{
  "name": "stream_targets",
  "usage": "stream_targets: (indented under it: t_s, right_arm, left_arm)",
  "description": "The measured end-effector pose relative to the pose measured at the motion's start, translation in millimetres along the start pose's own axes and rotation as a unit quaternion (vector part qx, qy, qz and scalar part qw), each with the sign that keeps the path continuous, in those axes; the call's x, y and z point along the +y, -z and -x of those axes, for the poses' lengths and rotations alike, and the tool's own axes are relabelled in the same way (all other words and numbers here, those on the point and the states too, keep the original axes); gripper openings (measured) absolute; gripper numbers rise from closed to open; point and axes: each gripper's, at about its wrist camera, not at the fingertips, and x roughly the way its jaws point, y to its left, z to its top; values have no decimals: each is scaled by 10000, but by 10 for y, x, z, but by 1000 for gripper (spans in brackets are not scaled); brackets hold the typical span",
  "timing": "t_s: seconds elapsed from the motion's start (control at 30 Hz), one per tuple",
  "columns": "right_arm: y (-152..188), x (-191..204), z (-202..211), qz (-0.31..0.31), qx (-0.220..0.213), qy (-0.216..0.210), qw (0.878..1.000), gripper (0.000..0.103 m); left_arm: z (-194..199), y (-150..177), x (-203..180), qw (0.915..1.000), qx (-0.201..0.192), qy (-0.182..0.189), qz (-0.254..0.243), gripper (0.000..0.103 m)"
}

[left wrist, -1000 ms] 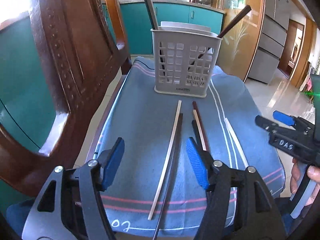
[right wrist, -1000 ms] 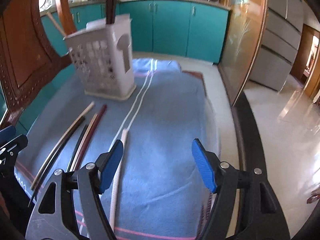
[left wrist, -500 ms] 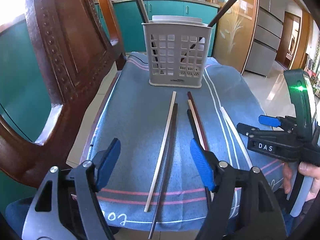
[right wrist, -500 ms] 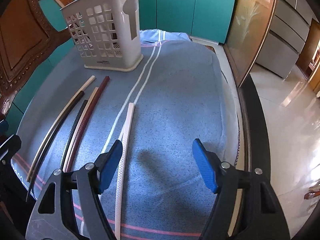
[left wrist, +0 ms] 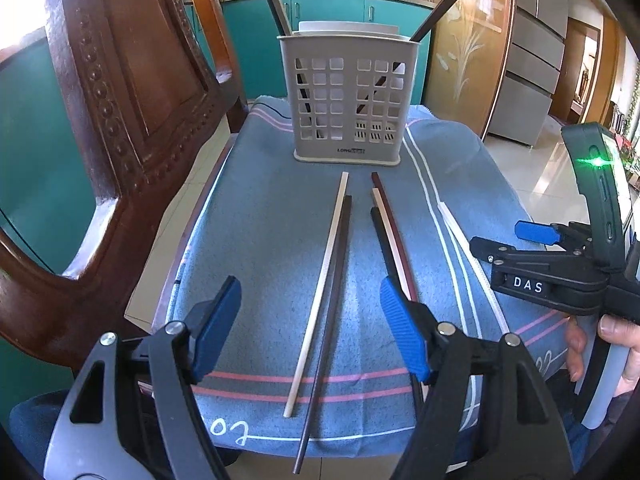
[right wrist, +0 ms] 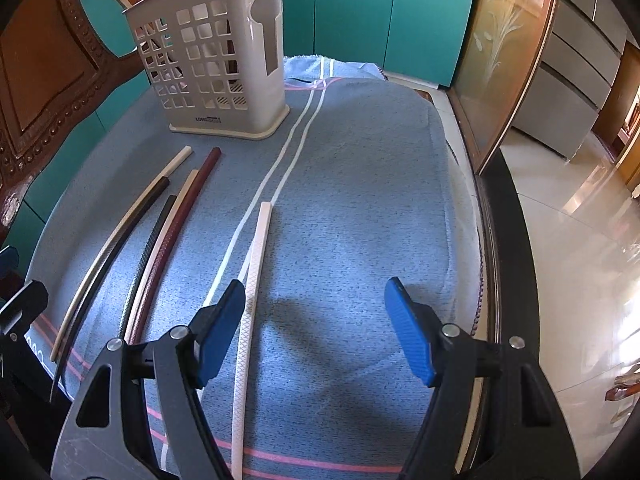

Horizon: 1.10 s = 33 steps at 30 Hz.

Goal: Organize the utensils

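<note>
Covering the tabletop [right wrist: 360, 184] is a blue towel [left wrist: 256, 248] with pink and white stripes, and on it, nearer than the grey utensil basket [left wrist: 347, 96], lie six loose chopsticks: a cream-and-dark pair [left wrist: 326, 280], three more [left wrist: 390, 236] beside them, and one white chopstick [right wrist: 250, 304] apart. Both the left hand-held gripper [left wrist: 310, 332] and right hand-held gripper [right wrist: 316, 328] hover with jaws apart, gripping nothing. Two dark chopsticks [left wrist: 438, 8] stand in the basket; beyond it are a carved wooden chair [left wrist: 132, 92] and teal kitchen cabinets [right wrist: 352, 8].
</note>
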Motion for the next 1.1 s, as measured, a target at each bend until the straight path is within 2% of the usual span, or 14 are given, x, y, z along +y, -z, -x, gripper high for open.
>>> stream_targets:
  t_s: [1.1]
  right_arm:
    - [8, 91, -64, 151, 90, 62, 9998, 71]
  left_arm:
    - [-136, 70, 18, 9997, 250, 1, -36, 74]
